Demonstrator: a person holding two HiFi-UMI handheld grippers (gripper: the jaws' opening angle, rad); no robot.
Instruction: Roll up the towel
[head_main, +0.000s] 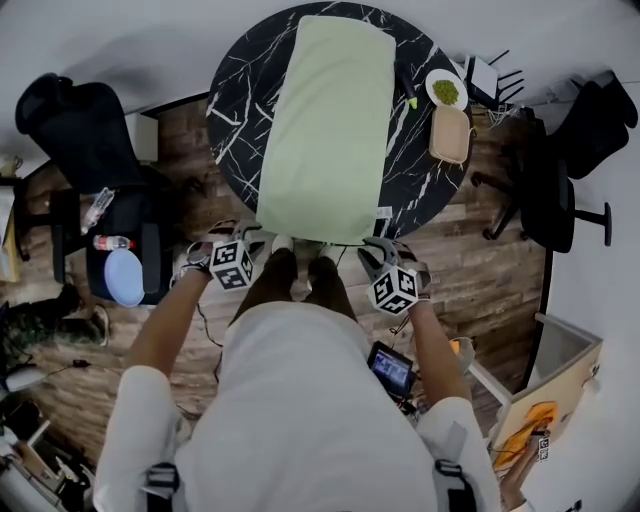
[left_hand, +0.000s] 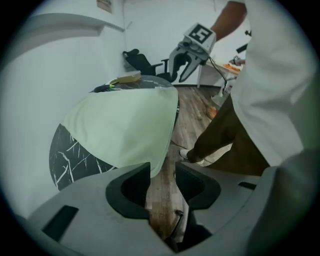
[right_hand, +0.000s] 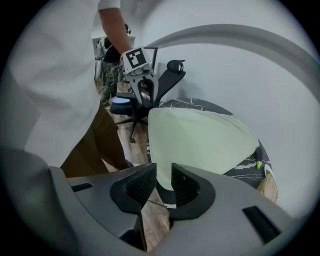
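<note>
Pale green towel is spread on a black table. Left gripper and right gripper are held near its edge, fingers spread.

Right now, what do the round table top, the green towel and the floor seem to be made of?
Table top: black marble or a marble-look laminate, smooth; white veins show.
Towel: soft cloth, matte pale green; it drapes over the edge.
Floor: wood or wood-look planks; grain and seams show.
</note>
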